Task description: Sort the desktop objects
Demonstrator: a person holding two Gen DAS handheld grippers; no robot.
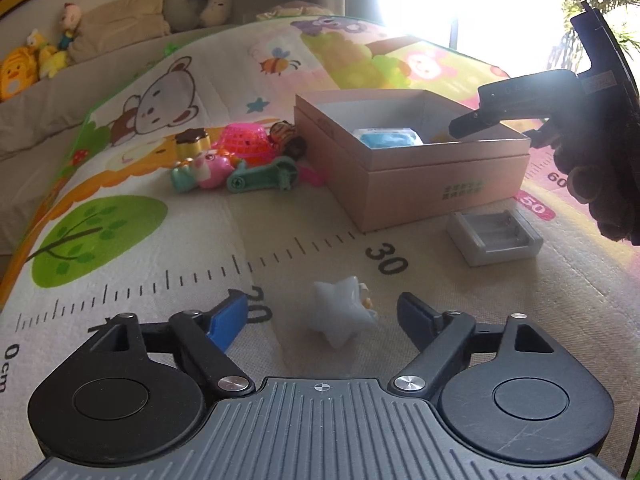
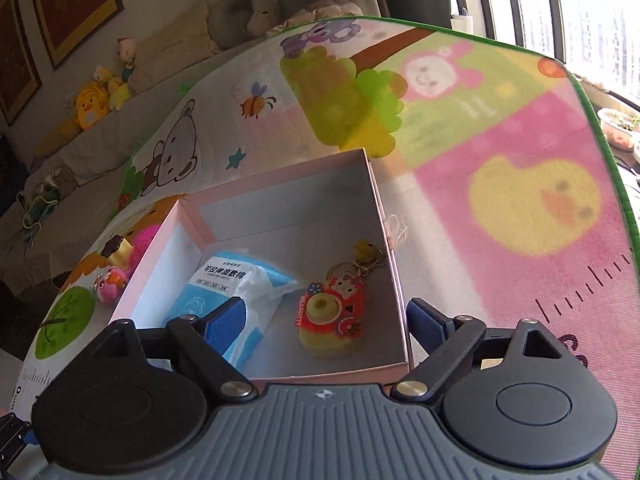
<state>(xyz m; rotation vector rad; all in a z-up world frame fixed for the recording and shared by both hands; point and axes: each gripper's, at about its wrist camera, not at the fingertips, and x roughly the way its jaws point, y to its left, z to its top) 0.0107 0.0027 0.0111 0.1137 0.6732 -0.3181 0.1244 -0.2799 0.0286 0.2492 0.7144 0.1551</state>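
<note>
My left gripper [image 1: 320,312] is open, low over the play mat, with a pale blue star toy [image 1: 342,314] lying between its fingers, untouched. A pink cardboard box [image 1: 440,160] stands ahead right; it also shows in the right wrist view [image 2: 280,184]. My right gripper [image 2: 324,316] is open and empty above the box; it shows in the left wrist view [image 1: 472,120] over the box's right side. In the box lie a blue-white wipes pack [image 2: 236,292] and a red-yellow toy camera keychain [image 2: 332,316].
A grey battery case [image 1: 494,234] lies in front of the box. A toy pile sits left of the box: pink basket [image 1: 244,142], pudding toy [image 1: 194,142], pink figure [image 1: 210,166], green piece [image 1: 260,174]. Cushions and plush toys line the sofa behind.
</note>
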